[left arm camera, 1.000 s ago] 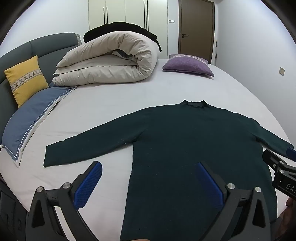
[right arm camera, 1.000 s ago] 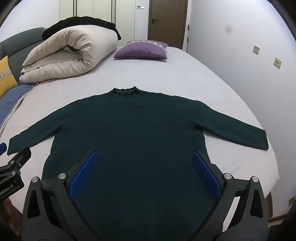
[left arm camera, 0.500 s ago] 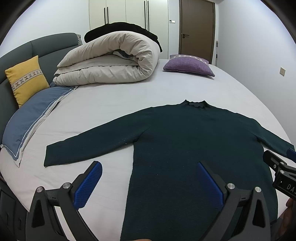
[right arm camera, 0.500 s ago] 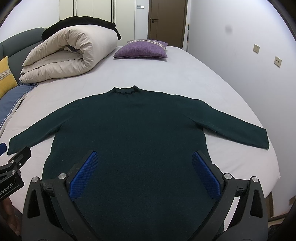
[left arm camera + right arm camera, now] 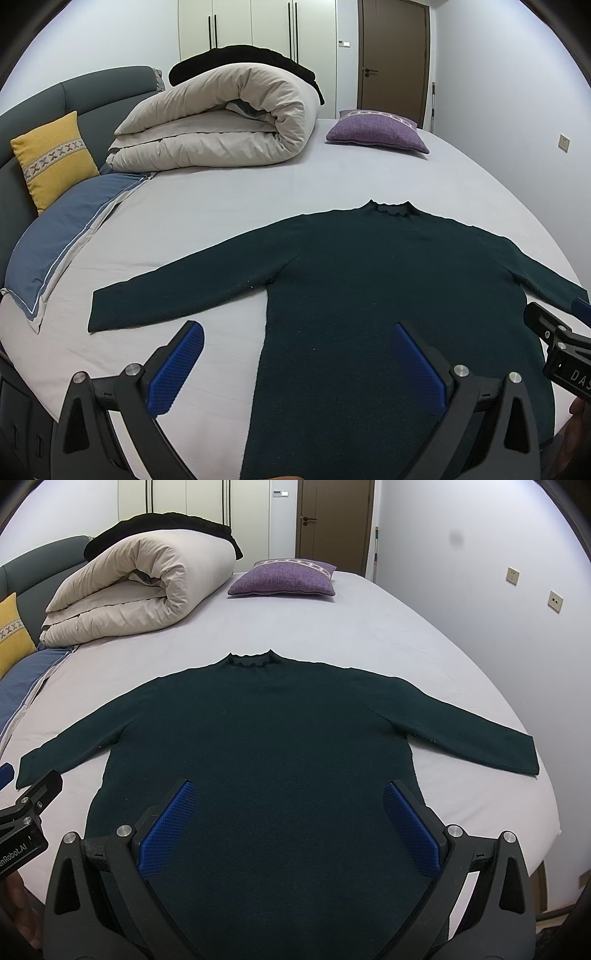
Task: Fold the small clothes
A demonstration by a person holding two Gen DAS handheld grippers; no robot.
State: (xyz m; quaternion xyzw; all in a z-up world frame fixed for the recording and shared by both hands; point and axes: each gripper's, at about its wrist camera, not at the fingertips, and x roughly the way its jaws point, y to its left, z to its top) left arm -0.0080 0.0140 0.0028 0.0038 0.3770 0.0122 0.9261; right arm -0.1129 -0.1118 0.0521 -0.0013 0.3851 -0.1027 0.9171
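Fingers wide apart on both your grippers, sweater flat on the bed ahead.

Your left gripper (image 5: 295,369) holds nothing; its blue pads straddle the sweater's left side edge, one pad over bare sheet, the other over the body. Your right gripper (image 5: 290,829) is just as wide and empty, both pads over the lower body of the dark green sweater (image 5: 258,746). Whether either touches the knit, you cannot tell. The sweater lies face up, hem nearest you, sleeves spread to both sides, collar pointing away. Beyond it on the bed (image 5: 229,206) sit a rolled beige duvet (image 5: 221,122), a purple cushion (image 5: 284,578), a blue pillow (image 5: 62,236) and a yellow cushion (image 5: 55,158).
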